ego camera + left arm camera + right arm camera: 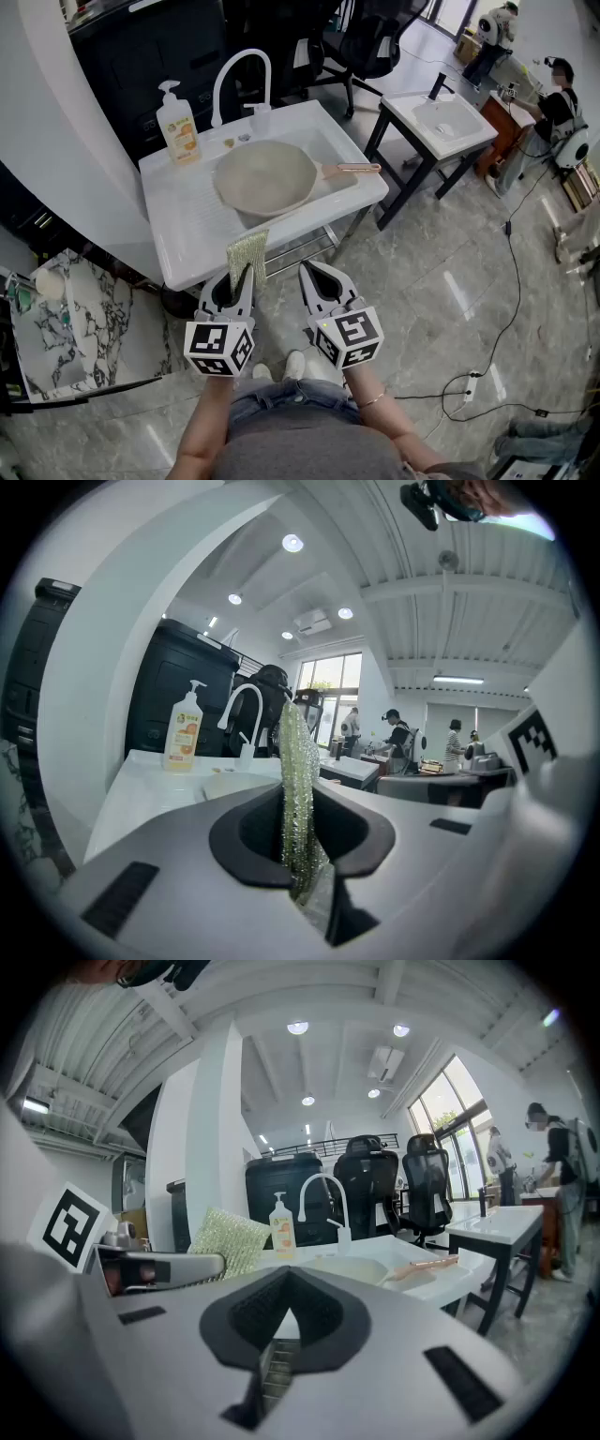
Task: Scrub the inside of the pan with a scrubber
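Left gripper view checked. Worth logging a risk before going in? (Obs. 1)

Yes. Left gripper (300, 827) shut on the scrubber (294, 761), pinching it near the lower end only. Leaves most of it standing free above the jaws. Judged thin and floppy from the edge-on look. Likely to fold or twist sideways once pressed against the pan wall, and could pull out of the grip if dragged hard. (Obs. 2)

Anything further out? (Obs. 1)

No brace on the pan (267, 178). Sits loose in the basin of the sink (187, 225), with the handle (352, 170) reaching right toward the rim. Could spin or rock under one-sided scrubbing. Well short of the pan for now, so no contact to judge pressure by. (Obs. 2)

Other side? (Obs. 1)

Right gripper (281, 1307) closed, tips together, nothing between them. Hangs just beside the left one, low in front of the sink's near edge in head view. Probably free to pin the handle, which would cut the rocking risk. Soap bottle (178, 127) at the back left corner, apart from the pan, unlikely to be knocked. (Obs. 2)
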Motion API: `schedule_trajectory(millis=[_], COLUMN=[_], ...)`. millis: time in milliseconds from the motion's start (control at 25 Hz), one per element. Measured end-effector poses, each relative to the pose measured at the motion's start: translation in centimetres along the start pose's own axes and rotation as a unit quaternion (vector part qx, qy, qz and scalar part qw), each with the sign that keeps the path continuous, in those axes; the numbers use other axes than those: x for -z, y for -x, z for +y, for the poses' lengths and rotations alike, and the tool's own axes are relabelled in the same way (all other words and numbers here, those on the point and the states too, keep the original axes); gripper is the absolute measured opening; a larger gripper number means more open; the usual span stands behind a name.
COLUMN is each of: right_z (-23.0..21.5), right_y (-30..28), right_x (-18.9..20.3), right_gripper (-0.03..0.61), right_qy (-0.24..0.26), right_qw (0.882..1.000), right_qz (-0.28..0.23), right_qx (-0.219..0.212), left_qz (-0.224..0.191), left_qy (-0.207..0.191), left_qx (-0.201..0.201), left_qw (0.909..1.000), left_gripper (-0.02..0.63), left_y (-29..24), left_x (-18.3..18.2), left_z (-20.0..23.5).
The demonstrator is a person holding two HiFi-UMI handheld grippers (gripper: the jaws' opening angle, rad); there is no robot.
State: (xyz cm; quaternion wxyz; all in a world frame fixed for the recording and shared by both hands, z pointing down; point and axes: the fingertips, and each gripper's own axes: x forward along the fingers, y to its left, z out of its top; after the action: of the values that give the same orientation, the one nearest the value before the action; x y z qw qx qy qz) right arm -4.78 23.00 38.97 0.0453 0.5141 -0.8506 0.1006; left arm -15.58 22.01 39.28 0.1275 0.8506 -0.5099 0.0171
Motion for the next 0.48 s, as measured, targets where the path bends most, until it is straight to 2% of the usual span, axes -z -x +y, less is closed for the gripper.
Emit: schedule_trajectory(millis=[480], right_z=[-1.0], right_y=[-0.6], right_x=[0.1], right_gripper=[0.011], right_qy=[-0.026], right_qw=[1.000], right_qz=[-0.005], right_qx=[-0.010], left_qz=[0.010], left_qy=[-0.003], left_qx=[0.000], left_qw=[0.9999], left_gripper=[0.067], left_y=[-1.3], left_x=[0.2], left_z=[-0.2])
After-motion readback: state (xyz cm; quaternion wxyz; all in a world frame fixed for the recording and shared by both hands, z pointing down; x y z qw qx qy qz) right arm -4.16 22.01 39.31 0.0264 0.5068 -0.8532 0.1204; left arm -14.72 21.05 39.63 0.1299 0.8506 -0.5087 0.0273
